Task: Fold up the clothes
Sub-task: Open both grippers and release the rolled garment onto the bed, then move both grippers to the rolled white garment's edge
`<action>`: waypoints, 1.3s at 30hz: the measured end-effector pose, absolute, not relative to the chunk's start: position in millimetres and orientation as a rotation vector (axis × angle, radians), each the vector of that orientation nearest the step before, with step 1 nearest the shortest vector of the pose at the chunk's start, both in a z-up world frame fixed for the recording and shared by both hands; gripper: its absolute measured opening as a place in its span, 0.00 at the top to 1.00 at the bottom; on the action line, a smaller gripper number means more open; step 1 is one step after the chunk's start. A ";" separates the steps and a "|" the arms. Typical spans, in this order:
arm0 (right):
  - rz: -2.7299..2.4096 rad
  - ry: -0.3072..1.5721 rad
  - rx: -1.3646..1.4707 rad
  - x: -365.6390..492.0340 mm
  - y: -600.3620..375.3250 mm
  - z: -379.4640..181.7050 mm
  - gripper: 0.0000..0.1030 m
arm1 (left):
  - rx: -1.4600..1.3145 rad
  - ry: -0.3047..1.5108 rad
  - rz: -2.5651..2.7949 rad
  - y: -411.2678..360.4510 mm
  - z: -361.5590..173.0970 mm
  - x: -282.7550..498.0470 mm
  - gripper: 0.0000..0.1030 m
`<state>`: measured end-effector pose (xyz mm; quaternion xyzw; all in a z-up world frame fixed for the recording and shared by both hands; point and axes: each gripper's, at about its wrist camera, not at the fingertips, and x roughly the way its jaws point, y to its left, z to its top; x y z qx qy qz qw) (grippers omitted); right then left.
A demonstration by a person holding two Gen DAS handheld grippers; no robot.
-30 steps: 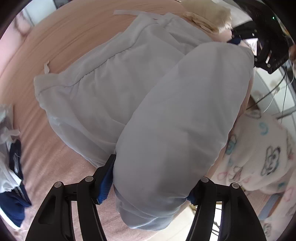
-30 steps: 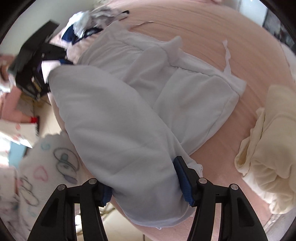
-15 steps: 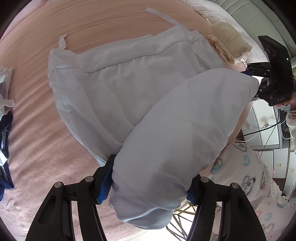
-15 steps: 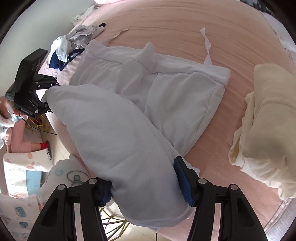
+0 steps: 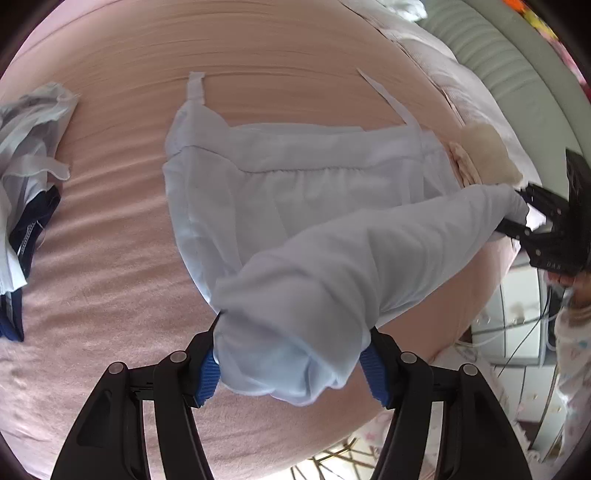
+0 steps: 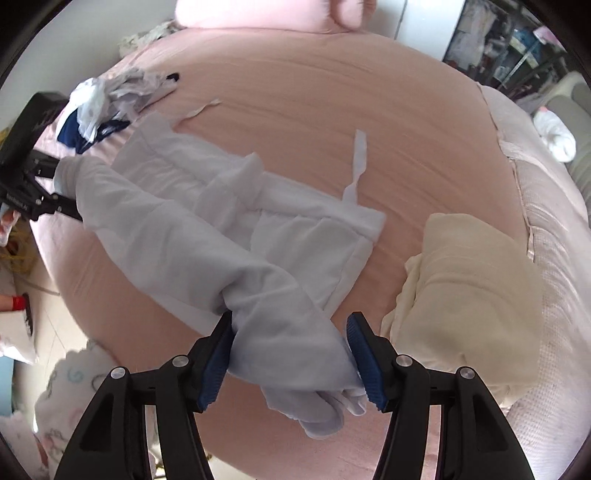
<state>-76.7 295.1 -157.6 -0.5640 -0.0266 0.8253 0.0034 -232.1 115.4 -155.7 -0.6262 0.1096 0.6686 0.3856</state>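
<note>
fingers (image 5: 207,369) of both grippers — left (image 5: 291,363), right (image 6: 291,354) — are clamping opposite corners of a pale blue garment (image 5: 295,199), lifting its hem above the pink bed (image 6: 332,92).

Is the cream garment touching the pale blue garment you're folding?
Apart. The right wrist view shows bare pink bedsheet between the cream garment and the pale blue garment.

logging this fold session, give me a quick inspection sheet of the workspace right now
surface: pink bed, lightly wrinkled
job's things: pale blue garment lying on the bed, near edge lifted between both grippers
clutter: cream cloth at right; white and navy pile at left
grippers: left gripper and right gripper, fingers each shut on a garment corner
cables: wires off the bed's edge
surroundings: pillow; patterned sleeve
</note>
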 end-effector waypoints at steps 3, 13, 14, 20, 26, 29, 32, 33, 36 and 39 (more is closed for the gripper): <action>2.575 -0.040 -1.709 -80.7 300.9 -157.6 0.42 | -1.587 0.233 1.760 112.1 -153.7 -237.3 0.40; 2.523 0.034 -1.469 -62.3 325.3 -129.6 0.40 | -1.419 0.086 2.067 87.2 -97.1 -225.9 0.36; 2.535 0.035 -1.436 -57.9 324.4 -126.1 0.40 | -1.367 0.083 2.109 84.7 -88.6 -220.5 0.33; 2.584 -0.039 -1.377 -40.2 307.3 -123.7 0.40 | -1.155 0.264 2.263 82.4 -67.9 -194.9 0.19; 2.579 -0.137 -1.401 -39.9 286.7 -138.7 0.40 | -1.147 0.577 2.176 93.8 -92.8 -184.4 0.19; 2.594 -0.101 -1.465 -41.1 282.1 -148.2 0.40 | -1.150 0.640 2.129 100.5 -103.0 -183.3 0.19; 2.573 -0.180 -1.468 -42.9 274.3 -154.9 0.40 | -1.096 0.757 2.120 109.1 -108.4 -180.0 0.19; 2.565 -0.218 -1.475 -43.6 271.0 -157.0 0.40 | -1.079 0.802 2.110 111.7 -110.9 -178.9 0.19; 2.553 -0.297 -1.501 -46.2 262.7 -162.8 0.40 | -1.045 0.925 2.087 114.6 -117.9 -177.7 0.19; 2.539 -0.393 -1.522 -49.1 254.4 -167.5 0.40 | -1.011 1.045 2.063 116.9 -124.7 -176.8 0.19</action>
